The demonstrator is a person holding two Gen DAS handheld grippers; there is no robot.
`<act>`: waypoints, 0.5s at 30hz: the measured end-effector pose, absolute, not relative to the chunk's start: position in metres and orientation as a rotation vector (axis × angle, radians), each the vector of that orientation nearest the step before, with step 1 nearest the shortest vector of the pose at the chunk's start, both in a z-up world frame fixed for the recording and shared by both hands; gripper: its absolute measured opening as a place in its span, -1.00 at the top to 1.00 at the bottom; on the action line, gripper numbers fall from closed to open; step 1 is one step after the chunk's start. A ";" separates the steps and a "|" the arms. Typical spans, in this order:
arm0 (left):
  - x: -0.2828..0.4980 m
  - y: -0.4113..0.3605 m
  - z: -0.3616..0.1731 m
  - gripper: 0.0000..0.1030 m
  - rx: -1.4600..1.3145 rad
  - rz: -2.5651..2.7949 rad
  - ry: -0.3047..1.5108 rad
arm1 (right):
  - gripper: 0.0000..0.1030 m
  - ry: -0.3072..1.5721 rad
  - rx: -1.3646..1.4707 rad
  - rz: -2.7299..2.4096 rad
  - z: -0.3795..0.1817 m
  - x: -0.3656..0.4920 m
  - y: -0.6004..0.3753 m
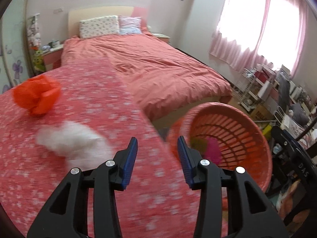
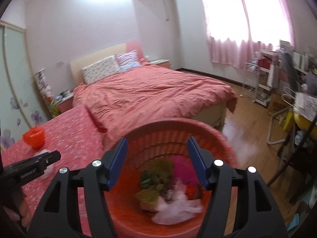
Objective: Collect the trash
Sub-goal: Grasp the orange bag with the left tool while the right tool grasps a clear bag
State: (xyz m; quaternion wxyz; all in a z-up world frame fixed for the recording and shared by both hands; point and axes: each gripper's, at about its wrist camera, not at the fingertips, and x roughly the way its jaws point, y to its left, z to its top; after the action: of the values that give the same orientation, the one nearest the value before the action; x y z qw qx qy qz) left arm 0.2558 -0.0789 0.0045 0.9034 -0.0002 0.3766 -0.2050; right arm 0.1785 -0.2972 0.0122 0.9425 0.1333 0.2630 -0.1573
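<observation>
Two bits of trash are left on the flowery red cloth (image 1: 99, 103) beside the basket (image 1: 255, 119). The white wad (image 1: 73, 138) lies nearest the basket, and the orange wad (image 1: 36, 97) lies farther from it. Both look like crumpled paper or thin plastic, so I think they are very light, soft and squashy. A pinch on the puffy middle should hold them.

The left gripper (image 1: 157, 150) hangs over the cloth between the white wad and the basket, fingers apart, nothing between them. The right gripper (image 2: 157, 158) hangs over the basket, fingers apart and empty too.

Inside the basket lie green, pink and white scraps (image 2: 168, 188), but they are blurry. The white wad is smeared too, so I cannot tell what it is. In the right view the left gripper hides most of it.
</observation>
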 end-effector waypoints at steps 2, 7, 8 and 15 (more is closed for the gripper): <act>0.257 -0.056 0.005 0.17 0.001 -0.382 0.770 | -0.19 0.554 0.250 -0.263 0.012 0.190 -0.274; 0.264 0.008 0.005 0.02 -0.003 -0.249 0.744 | -0.19 0.607 0.187 -0.102 0.008 0.223 -0.206; 0.266 0.023 0.005 0.02 -0.003 -0.218 0.741 | -0.19 0.618 0.174 -0.068 0.006 0.231 -0.189; 0.272 0.109 0.003 -0.13 -0.074 -0.058 0.732 | -0.20 0.695 0.132 0.087 -0.004 0.279 -0.101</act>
State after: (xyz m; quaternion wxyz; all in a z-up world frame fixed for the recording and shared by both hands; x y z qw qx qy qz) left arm 0.2724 0.1091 0.0028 0.9327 -0.0360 0.3579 -0.0283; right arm 0.2790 -0.1008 -0.0042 0.9372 0.0646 0.3400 0.0426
